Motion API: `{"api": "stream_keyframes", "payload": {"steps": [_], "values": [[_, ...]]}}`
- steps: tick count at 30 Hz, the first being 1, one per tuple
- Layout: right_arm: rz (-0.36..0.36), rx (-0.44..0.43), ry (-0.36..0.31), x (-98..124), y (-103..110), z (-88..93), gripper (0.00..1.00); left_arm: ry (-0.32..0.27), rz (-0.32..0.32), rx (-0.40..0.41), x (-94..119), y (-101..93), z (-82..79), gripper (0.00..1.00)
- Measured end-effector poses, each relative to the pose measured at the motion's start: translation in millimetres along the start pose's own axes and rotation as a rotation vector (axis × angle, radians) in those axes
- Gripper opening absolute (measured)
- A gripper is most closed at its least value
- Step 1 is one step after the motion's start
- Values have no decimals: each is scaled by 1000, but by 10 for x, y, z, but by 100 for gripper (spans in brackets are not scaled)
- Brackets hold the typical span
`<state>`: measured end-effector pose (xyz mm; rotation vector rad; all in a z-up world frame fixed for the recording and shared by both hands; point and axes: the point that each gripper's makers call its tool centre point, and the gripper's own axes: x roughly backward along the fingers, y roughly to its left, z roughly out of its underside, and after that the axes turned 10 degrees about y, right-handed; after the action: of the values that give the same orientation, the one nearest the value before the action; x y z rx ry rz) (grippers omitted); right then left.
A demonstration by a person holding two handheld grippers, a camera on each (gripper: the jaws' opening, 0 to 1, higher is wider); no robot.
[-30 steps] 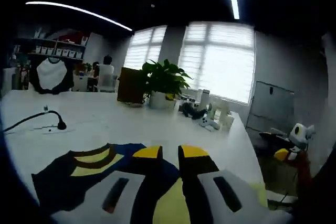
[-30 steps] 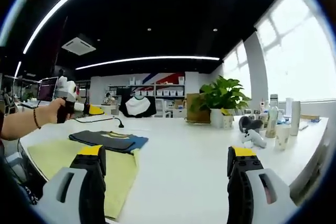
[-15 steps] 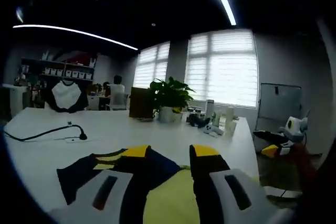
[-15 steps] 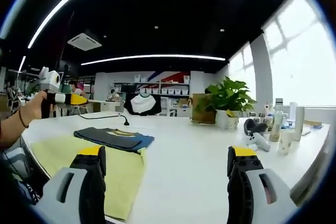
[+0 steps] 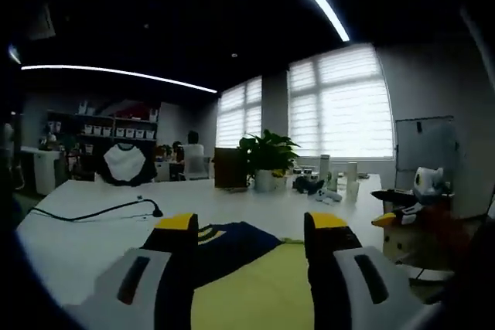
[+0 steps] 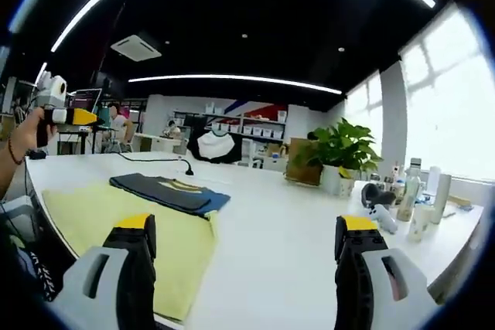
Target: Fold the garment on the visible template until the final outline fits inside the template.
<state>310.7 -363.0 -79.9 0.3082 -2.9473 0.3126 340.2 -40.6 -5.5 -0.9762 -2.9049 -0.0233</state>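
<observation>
Fingers spread on both our grippers, nothing pinched: left gripper (image 5: 251, 226) and right gripper (image 6: 246, 226) both hang above the white table (image 6: 294, 222). Folded dark garment (image 6: 168, 191) with yellow stripes lies flat on the yellow-green template (image 6: 116, 226), near its far edge. In the right gripper view we see the left gripper held high in a hand (image 6: 22, 137). Potted plant (image 6: 334, 156) and bottles (image 6: 421, 191) sit well apart.

no text, label or number can be read — everything is too small or blurred.
</observation>
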Motion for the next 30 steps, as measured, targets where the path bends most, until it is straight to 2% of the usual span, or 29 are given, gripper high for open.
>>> {"api": "stream_keyframes", "payload": {"steps": [5,11,13,19,25,27,28,30], "values": [[-19,5,5,-13,48,-15,99,9,-29,3,204,20,17,72],[-55,-10,-2,-5,92,-25,98,16,-87,-21,500,72,60,99],[-67,-48,-15,25,78,-52,98,-7,-94,-101,571,62,37,100],[-81,-9,0,60,63,-31,99,9,-108,-105,802,80,112,100],[-132,44,63,66,234,118,99,28,-125,-126,972,71,199,100],[-154,33,95,91,271,158,99,54,-137,-139,1022,78,292,100],[-170,28,100,102,297,165,98,87,-149,-151,1052,97,378,100],[-223,-6,116,121,366,207,96,128,-160,-132,1087,113,499,100]]}}
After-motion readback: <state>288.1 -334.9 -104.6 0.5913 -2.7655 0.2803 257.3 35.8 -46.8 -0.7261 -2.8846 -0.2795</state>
